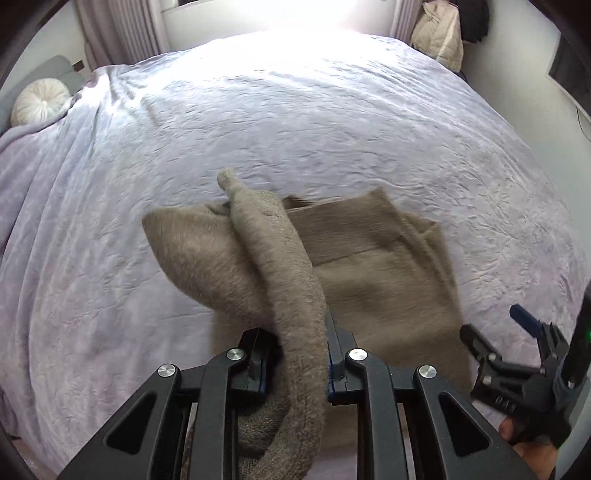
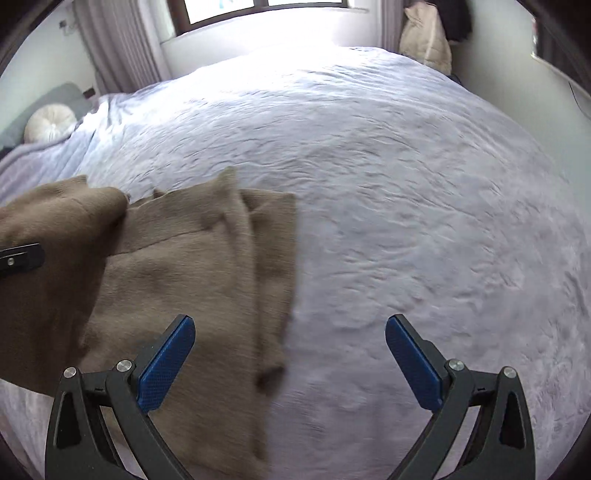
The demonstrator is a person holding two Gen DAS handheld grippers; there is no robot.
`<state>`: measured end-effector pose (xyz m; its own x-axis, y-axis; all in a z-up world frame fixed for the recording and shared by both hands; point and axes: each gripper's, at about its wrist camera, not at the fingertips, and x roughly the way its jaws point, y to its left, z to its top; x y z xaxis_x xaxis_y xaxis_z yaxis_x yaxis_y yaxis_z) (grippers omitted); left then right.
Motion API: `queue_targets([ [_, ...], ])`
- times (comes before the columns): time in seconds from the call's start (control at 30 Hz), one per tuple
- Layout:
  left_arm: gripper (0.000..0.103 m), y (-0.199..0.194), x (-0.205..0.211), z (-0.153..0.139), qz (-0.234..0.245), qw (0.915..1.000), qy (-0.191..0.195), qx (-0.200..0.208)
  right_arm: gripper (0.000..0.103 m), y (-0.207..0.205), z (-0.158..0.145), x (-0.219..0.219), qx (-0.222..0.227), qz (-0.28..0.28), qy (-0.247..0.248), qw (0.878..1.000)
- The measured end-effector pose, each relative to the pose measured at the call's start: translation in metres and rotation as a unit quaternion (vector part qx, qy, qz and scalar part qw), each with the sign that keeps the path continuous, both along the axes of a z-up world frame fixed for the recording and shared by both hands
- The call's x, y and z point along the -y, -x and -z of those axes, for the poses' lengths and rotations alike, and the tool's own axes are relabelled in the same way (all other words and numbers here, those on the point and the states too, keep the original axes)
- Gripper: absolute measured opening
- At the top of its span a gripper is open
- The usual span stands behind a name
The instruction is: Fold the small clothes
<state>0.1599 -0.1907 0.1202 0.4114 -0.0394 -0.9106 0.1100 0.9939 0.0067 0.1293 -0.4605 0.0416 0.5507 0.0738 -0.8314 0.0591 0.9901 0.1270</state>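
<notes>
Soft, limp brown knit garment (image 1: 369,258) on the bed (image 1: 295,129), likely light and best gripped at edges: left tongs (image 1: 295,354) clamp a bunched fold, right tongs (image 2: 290,354) wide, empty.

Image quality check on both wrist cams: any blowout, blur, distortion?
Left wrist: window glare blows out the far edge of the bedspread; the brown garment is motion-smeared, though the fold pinched in the left gripper stays sharp.
Right wrist: same blown-out window; garment edge streaked; open right gripper crisp.
Both: strong fisheye bulge, dark vignette corners.
</notes>
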Motion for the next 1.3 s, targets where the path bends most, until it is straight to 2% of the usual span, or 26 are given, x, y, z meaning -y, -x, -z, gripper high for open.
queue_targets([
  [0.1, 0.022, -0.008, 0.053, 0.015, 0.008, 0.9995, -0.028, -0.014, 0.103, 0.01, 0.003, 0.024, 0.003, 0.007, -0.019, 1.0],
  [0.23, 0.022, -0.015, 0.117, 0.051, 0.004, 0.9968, -0.073, -0.033, 0.103, 0.022, 0.015, 0.044, 0.003, 0.009, -0.036, 0.999],
  [0.33, 0.022, -0.017, 0.144, 0.08, -0.008, 0.9925, -0.116, -0.037, 0.103, 0.028, 0.026, 0.054, -0.002, 0.01, -0.051, 0.999],
  [0.4, 0.024, -0.014, 0.155, 0.088, -0.008, 0.9891, -0.146, -0.02, 0.103, 0.03, 0.031, 0.06, -0.002, 0.012, -0.062, 0.998],
  [0.43, 0.026, -0.012, 0.159, 0.088, -0.009, 0.9874, -0.157, -0.015, 0.103, 0.031, 0.033, 0.063, -0.001, 0.011, -0.068, 0.998],
  [0.47, 0.034, -0.011, 0.161, 0.087, -0.009, 0.9867, -0.161, -0.018, 0.103, 0.032, 0.033, 0.065, 0.001, 0.01, -0.071, 0.997],
  [0.5, 0.05, -0.011, 0.162, 0.085, -0.011, 0.9865, -0.162, -0.023, 0.103, 0.032, 0.033, 0.065, 0.003, 0.007, -0.073, 0.997],
  [0.53, 0.065, -0.01, 0.161, 0.08, -0.016, 0.9869, -0.158, -0.03, 0.103, 0.033, 0.033, 0.065, 0.004, 0.005, -0.073, 0.997],
  [0.57, 0.07, -0.009, 0.159, 0.074, -0.019, 0.988, -0.15, -0.031, 0.103, 0.035, 0.032, 0.065, 0.004, 0.003, -0.072, 0.997],
  [0.6, 0.079, -0.007, 0.157, 0.067, -0.013, 0.9909, -0.13, -0.033, 0.103, 0.037, 0.03, 0.064, 0.006, 0.002, -0.07, 0.998],
  [0.67, 0.088, -0.001, 0.152, 0.052, 0.016, 0.9971, -0.051, -0.054, 0.103, 0.041, 0.025, 0.065, 0.011, 0.001, -0.069, 0.998],
  [0.7, 0.088, 0.006, 0.148, 0.042, 0.03, 0.9975, -0.011, -0.062, 0.103, 0.043, 0.022, 0.065, 0.013, 0.001, -0.068, 0.998],
  [0.77, 0.088, 0.016, 0.139, 0.023, 0.048, 0.996, 0.042, -0.062, 0.103, 0.048, 0.017, 0.066, 0.018, -0.002, -0.073, 0.997],
  [0.87, 0.088, 0.032, 0.112, -0.005, 0.059, 0.993, 0.095, -0.04, 0.103, 0.054, 0.006, 0.065, 0.029, -0.027, -0.117, 0.992],
  [0.93, 0.088, 0.036, 0.09, -0.017, 0.053, 0.995, 0.083, -0.009, 0.103, 0.056, 0.0, 0.061, 0.037, -0.055, -0.173, 0.983],
  [1.0, 0.088, 0.039, 0.061, -0.017, 0.03, 0.9982, 0.047, 0.021, 0.103, 0.054, -0.005, 0.056, 0.043, -0.068, -0.202, 0.976],
  [1.07, 0.088, 0.035, 0.037, -0.006, 0.0, 0.9994, 0.023, 0.024, 0.103, 0.044, -0.01, 0.047, 0.051, -0.077, -0.216, 0.972],
  [1.17, 0.088, 0.032, 0.001, 0.021, -0.042, 0.9984, 0.037, 0.008, 0.103, 0.02, -0.012, 0.027, 0.037, -0.086, -0.233, 0.968],
  [1.3, 0.088, 0.037, -0.027, 0.054, -0.084, 0.9932, 0.078, -0.022, 0.103, -0.012, -0.002, -0.013, -0.02, -0.101, -0.202, 0.974],
])
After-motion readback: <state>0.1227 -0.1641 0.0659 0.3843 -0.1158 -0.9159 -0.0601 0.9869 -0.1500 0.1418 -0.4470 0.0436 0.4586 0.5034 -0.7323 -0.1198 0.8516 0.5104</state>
